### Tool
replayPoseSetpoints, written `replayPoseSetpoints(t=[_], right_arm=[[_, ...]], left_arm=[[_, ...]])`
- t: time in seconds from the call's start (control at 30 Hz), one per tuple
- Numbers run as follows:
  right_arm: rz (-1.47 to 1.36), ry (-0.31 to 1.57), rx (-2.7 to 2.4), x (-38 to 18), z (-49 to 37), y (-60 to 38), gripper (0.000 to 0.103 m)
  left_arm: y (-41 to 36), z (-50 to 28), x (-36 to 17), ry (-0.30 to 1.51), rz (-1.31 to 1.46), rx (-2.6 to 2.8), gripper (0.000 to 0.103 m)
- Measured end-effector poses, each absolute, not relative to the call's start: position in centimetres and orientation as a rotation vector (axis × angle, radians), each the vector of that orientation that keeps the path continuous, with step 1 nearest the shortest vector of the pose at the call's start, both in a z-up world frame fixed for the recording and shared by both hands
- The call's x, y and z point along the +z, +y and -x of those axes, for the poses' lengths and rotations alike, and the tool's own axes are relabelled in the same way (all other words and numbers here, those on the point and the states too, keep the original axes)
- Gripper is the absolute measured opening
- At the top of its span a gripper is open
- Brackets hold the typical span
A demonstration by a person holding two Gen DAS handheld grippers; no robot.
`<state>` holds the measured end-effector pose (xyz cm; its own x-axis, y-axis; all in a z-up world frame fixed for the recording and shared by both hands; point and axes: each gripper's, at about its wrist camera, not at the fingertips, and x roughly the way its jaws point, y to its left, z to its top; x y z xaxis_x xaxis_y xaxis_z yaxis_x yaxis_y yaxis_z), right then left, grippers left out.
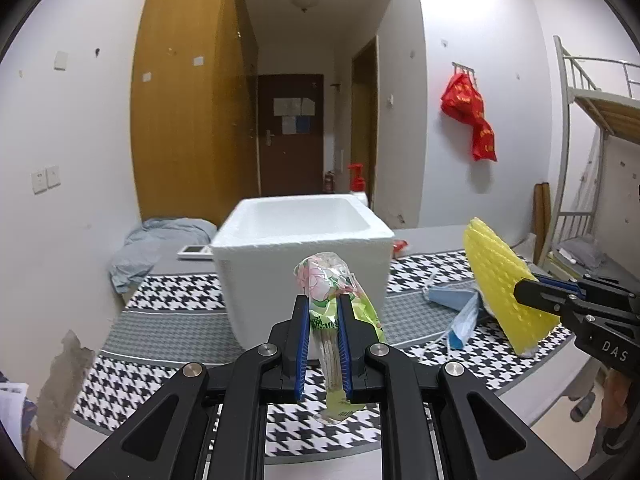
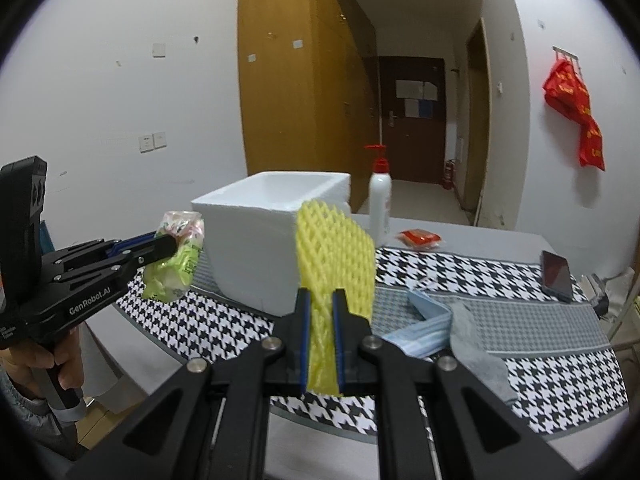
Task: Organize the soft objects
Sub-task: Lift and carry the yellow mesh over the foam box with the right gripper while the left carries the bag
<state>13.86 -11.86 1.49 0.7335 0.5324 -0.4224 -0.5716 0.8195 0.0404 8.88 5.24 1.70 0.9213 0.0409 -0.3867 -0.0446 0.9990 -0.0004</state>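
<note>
Left gripper (image 1: 323,308) clamped on plastic packet (image 1: 334,280), right gripper (image 2: 320,304) pinching yellow foam net (image 2: 334,240); lift both clear over box (image 1: 300,220) rim w/o squeezing harder, then release inside.

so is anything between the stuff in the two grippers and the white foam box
Nothing visible blocks either. The left gripper holds the green floral packet just in front of the foam box, and the right gripper holds the yellow foam net beside it. Both are below the open rim, so each must rise over the near wall.
</note>
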Motion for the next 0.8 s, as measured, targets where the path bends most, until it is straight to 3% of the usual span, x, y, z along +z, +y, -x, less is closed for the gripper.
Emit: replayPoseSetpoints(t=[0.8], right_arm=[[0.157,0.386,0.733,4.3,-16.7,-6.2,0.013]], left_arm=[[9.8,-8.3,3.6,0.344,0.003,0.198,0.014]])
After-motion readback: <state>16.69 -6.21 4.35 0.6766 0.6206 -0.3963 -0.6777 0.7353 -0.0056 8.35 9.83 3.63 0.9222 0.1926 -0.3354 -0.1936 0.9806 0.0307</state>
